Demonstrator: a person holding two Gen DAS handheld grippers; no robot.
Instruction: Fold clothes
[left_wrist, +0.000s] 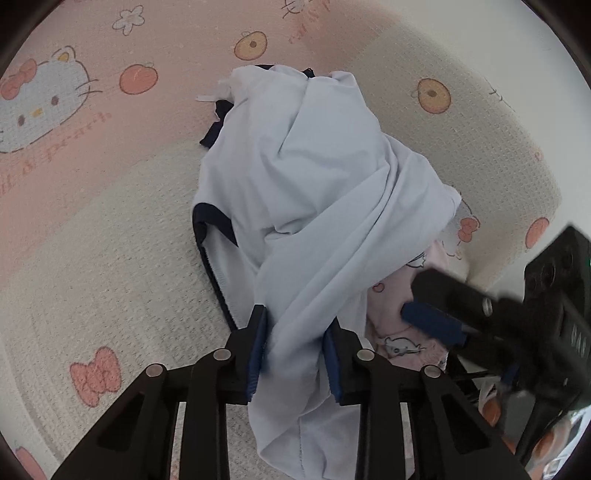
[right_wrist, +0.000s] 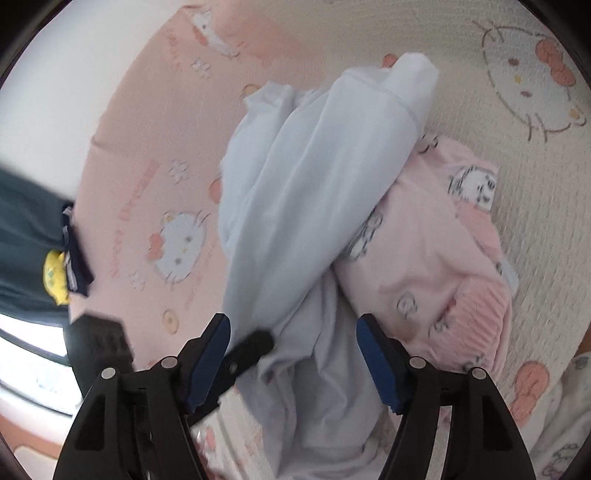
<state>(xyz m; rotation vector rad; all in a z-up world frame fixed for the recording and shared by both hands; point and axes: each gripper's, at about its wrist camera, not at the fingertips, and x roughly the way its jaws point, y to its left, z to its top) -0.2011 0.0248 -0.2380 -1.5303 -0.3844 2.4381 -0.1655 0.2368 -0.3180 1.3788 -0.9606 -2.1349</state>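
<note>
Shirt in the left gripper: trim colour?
Navy trim on the pale blue shirt; left wrist view shows it best.

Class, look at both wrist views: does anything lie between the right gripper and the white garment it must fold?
Nothing visible does. The right gripper is open with the white garment directly between its fingers. The left gripper already clamps that cloth.

The left tool (left_wrist: 295, 343) has its two blue-padded fingers (left_wrist: 257, 347) closed on a bunch of pale blue cloth (left_wrist: 310, 192). The right tool (right_wrist: 293, 360) has its fingers spread wide apart, gripping nothing, just beside the left tool.
</note>
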